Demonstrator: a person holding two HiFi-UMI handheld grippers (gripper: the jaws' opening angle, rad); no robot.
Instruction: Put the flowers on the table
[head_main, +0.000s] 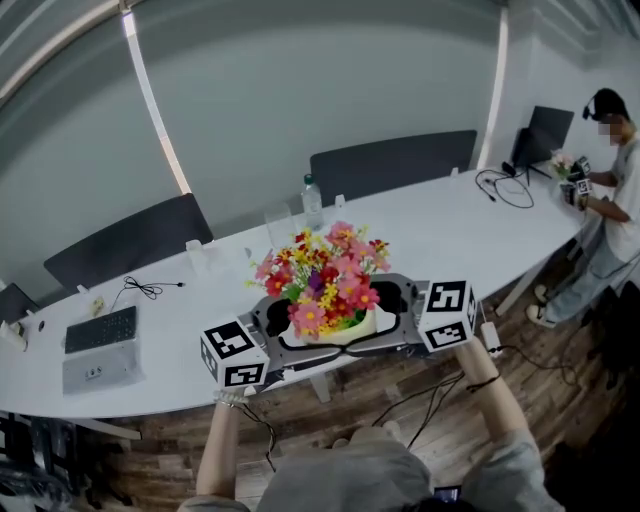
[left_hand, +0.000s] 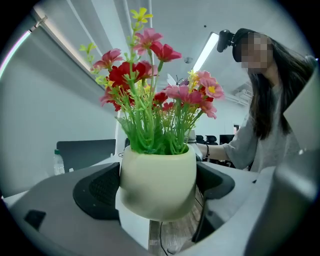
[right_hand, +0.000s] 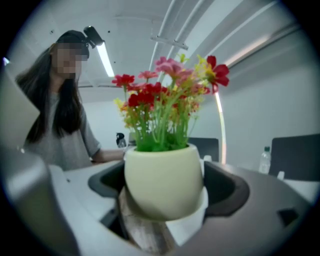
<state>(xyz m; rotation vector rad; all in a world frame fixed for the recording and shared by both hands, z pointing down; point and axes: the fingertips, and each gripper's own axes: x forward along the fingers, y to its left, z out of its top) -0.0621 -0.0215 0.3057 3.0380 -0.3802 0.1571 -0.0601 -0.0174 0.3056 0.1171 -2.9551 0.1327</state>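
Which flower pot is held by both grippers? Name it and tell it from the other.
The cream pot of red, pink and yellow flowers, clamped between the left gripper and right gripper. The other bunch is far right, by another person.

The pot (left_hand: 157, 182) is smooth, matt, cream and ceramic-looking; the flowers (head_main: 325, 270) look plastic. The left tool (left_hand: 156, 187) has matt grey plastic shells and dark, dimpled pads (left_hand: 100, 190). The counter (head_main: 430, 225) is smooth white with a faint sheen, the floor (head_main: 540, 380) at lower right grained wood.
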